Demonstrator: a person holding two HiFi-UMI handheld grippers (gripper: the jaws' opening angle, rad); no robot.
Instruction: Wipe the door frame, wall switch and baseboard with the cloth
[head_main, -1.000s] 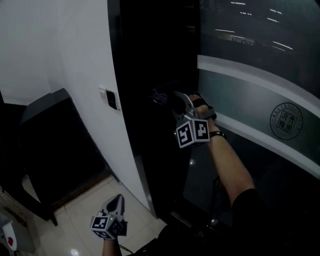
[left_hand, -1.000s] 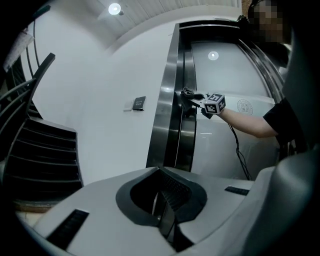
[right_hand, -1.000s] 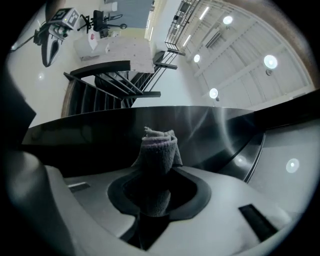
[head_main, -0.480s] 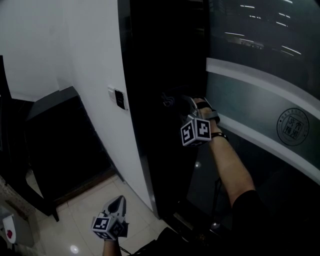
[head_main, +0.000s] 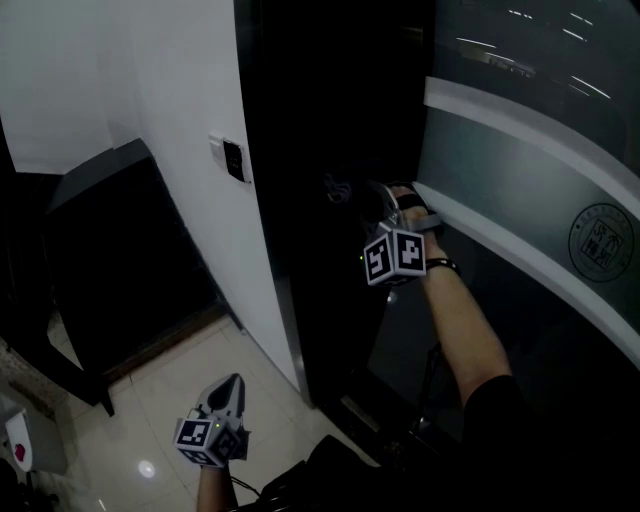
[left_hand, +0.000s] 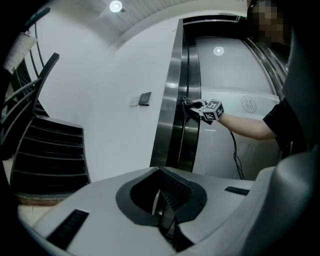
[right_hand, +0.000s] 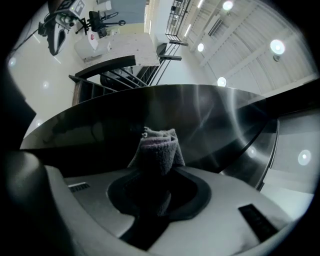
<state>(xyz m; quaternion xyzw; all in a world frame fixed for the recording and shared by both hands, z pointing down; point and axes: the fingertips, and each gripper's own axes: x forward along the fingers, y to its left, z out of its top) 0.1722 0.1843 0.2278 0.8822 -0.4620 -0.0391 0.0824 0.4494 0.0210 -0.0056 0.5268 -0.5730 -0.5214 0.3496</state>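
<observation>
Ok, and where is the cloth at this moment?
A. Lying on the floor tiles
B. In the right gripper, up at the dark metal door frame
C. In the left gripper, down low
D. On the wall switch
B: the right gripper is shut on the cloth, which is up against the dark metal door frame, not at the wall switch.

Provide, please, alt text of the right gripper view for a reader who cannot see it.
The right gripper, jaws shut on a folded grey cloth, holds it up to the dark, glossy metal door frame. A dark staircase and ceiling lights show beyond.
</observation>
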